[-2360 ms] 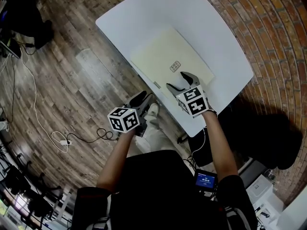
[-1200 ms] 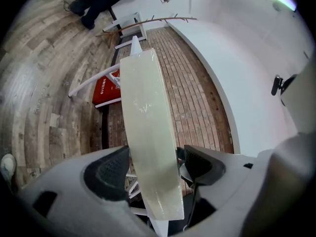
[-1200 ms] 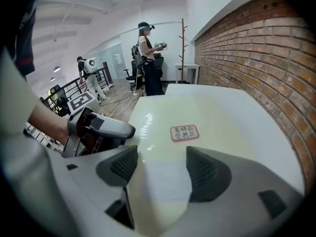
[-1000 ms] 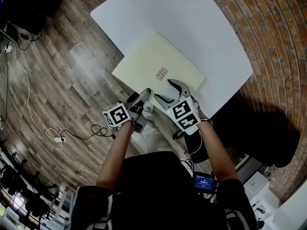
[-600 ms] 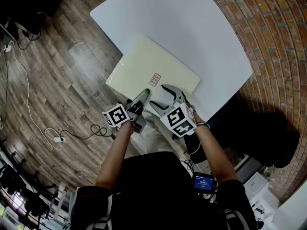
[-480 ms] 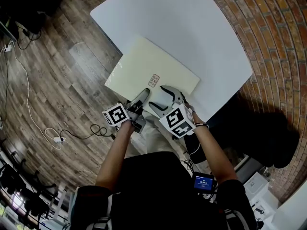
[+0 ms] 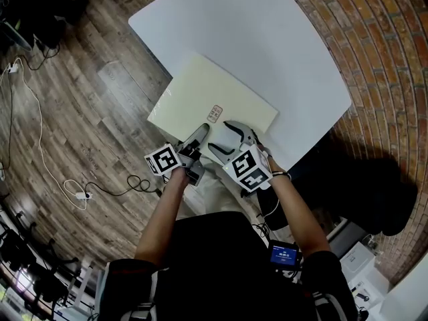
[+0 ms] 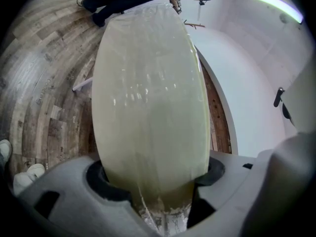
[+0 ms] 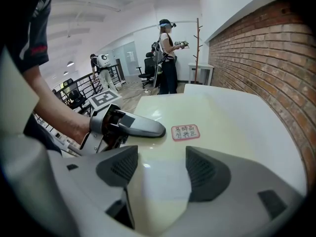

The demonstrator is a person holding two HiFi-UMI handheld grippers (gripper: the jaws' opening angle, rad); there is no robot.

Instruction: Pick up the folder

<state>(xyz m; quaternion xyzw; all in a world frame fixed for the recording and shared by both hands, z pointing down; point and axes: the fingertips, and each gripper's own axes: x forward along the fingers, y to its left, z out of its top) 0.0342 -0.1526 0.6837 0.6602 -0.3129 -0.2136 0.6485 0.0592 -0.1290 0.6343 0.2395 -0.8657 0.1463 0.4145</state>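
The cream folder (image 7: 210, 99) lies on the white desk (image 7: 281, 39), its near corner jutting past the edge; the left hand-held gripper (image 7: 200, 134) is clamped on that border while the right hand-held gripper (image 7: 224, 134) sits over the top with jaws spread, holding nothing; pinched at one edge only, the glossy sheet would likely sag or slip out and drop to the wooden floor (image 7: 73, 105). A brick wall (image 7: 381, 52) runs beside the desk
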